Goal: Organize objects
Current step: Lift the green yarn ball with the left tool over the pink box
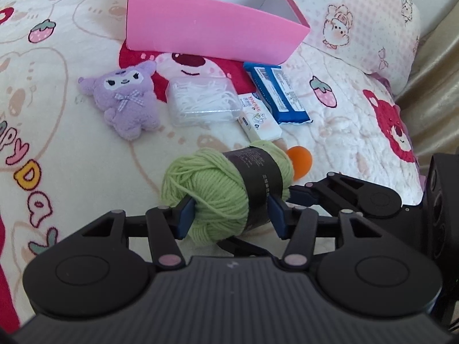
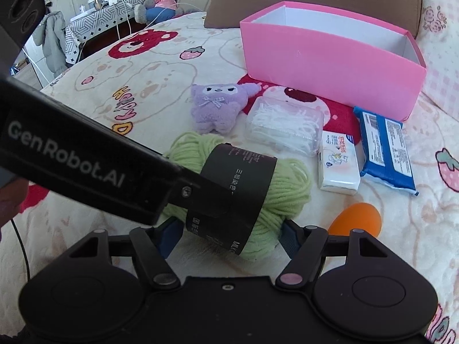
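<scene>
A cartoon-print bed [image 1: 71, 149] carried an empty pink box [image 1: 212, 33] at twelve o'clock. Both the left gripper [image 1: 231, 215] and right gripper [image 2: 229, 236] had their fingers clamped on green yarn [image 1: 212, 192]. A plush [image 1: 126, 100], swab case [image 1: 203, 101], tissues [image 1: 262, 117], wipes [image 1: 276, 93] and orange ball [image 1: 299, 160] lay unsorted.

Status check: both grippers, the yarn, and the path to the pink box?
Left gripper shut on yarn. Right gripper astride it, grip unclear. Pink box looks empty. Plush toy and floss box lie between.
</scene>
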{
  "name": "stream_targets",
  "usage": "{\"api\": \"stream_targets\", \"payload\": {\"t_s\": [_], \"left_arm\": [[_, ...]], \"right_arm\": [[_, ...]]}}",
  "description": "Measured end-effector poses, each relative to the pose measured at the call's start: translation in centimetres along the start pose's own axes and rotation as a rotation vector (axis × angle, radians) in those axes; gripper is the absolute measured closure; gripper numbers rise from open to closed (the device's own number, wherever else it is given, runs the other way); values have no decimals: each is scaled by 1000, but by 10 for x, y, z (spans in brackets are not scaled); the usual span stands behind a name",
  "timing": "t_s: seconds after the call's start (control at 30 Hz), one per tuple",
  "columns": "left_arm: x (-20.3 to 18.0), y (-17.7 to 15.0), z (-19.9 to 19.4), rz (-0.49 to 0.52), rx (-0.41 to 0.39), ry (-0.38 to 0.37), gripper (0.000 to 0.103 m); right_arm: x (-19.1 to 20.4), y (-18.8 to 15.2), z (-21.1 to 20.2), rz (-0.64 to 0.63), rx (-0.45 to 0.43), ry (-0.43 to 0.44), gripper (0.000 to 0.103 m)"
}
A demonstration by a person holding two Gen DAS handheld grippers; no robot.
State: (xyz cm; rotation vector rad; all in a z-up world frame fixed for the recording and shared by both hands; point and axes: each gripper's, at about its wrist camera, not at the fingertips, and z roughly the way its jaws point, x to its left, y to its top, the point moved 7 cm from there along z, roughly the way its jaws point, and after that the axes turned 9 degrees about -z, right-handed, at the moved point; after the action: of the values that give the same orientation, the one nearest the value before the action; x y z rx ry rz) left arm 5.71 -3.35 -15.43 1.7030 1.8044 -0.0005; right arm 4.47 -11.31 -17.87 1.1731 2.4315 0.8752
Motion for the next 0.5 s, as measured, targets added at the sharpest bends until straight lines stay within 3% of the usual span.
{"api": "stream_targets", "payload": {"t_s": [0.5], "left_arm": [[-16,5,-39,67,-35,-24,51]], "right_arm": [[14,17,-35,-54,-75,-55,28]]}}
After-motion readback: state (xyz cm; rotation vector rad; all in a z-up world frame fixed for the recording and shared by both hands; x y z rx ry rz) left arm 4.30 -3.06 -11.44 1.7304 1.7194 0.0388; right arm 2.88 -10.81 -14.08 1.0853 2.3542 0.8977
